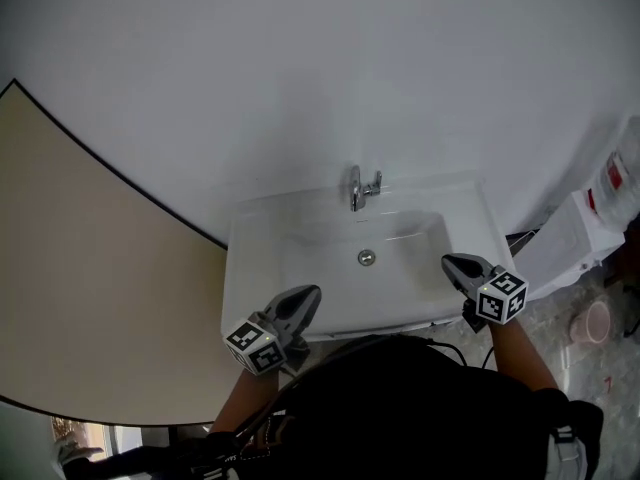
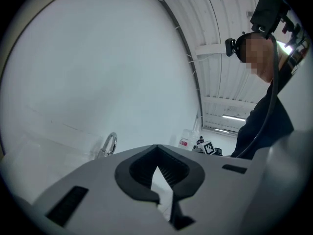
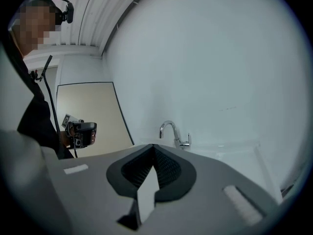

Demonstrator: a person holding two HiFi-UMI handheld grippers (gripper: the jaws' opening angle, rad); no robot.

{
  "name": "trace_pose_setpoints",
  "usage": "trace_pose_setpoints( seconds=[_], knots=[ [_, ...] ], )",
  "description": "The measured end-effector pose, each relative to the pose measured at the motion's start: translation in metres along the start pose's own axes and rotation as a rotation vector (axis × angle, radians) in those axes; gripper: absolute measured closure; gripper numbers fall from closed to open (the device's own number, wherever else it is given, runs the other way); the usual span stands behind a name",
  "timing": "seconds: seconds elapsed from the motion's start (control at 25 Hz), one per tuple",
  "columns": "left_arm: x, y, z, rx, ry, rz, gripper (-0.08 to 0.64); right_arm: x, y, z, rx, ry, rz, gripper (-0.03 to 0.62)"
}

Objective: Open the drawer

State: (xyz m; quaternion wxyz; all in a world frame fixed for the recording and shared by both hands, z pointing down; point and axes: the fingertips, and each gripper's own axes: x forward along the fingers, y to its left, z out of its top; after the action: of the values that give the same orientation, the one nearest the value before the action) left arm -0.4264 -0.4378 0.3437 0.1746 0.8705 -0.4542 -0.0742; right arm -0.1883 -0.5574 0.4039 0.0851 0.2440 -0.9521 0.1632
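Head view first: both arms stick out from the body at the bottom of the frame. The left forearm (image 1: 243, 400) and the right forearm (image 1: 522, 353) each end in a marker cube, the left one (image 1: 255, 346) and the right one (image 1: 502, 296).

The left gripper (image 1: 308, 296) is over the front rim of the sink (image 1: 247, 258), roughly 8 o'clock from the drain (image 1: 367, 257). It's about level and points between 1 and 2 o'clock. The right gripper (image 1: 452, 263) is over the sink's right side, at 3 o'clock from the drain, tipped a bit downward and pointing toward 10 o'clock.

I can't find the drawer in any view, so I can't say where it sits or how it looks.

In its own view the left gripper (image 2: 156, 148) is clenched, tips together with nothing between them. Same for the right gripper (image 3: 153, 147), fully closed and holding nothing.

Past them, the faucet (image 1: 362, 188) stands at 12 o'clock from the drain, against the plain white wall (image 1: 300, 68).
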Motion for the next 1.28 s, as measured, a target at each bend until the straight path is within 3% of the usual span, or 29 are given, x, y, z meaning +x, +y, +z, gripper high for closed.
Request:
trace_pose_setpoints(
  seconds=[0.24, 0.52, 0.72, 0.88, 1.28],
  knots=[
    [0.011, 0.049, 0.025, -0.006, 0.067, -0.116, 0.566, 0.032, 0.006, 0.016, 0.037, -0.022, -0.114, 0.594],
    [0.039, 0.077, -0.005, -0.058, 0.187, -0.211, 0.566, 0.028, -0.010, -0.013, 0.126, -0.017, -0.221, 0.594],
    [0.090, 0.059, -0.054, -0.087, 0.284, -0.265, 0.566, -0.015, -0.052, -0.072, 0.216, 0.010, -0.287, 0.594],
    [0.124, 0.027, -0.091, -0.099, 0.367, -0.319, 0.566, -0.053, -0.087, -0.111, 0.234, 0.040, -0.341, 0.589],
    [0.206, -0.042, -0.178, -0.052, 0.522, -0.402, 0.566, -0.133, -0.132, -0.204, 0.318, 0.040, -0.417, 0.588]
  ],
)
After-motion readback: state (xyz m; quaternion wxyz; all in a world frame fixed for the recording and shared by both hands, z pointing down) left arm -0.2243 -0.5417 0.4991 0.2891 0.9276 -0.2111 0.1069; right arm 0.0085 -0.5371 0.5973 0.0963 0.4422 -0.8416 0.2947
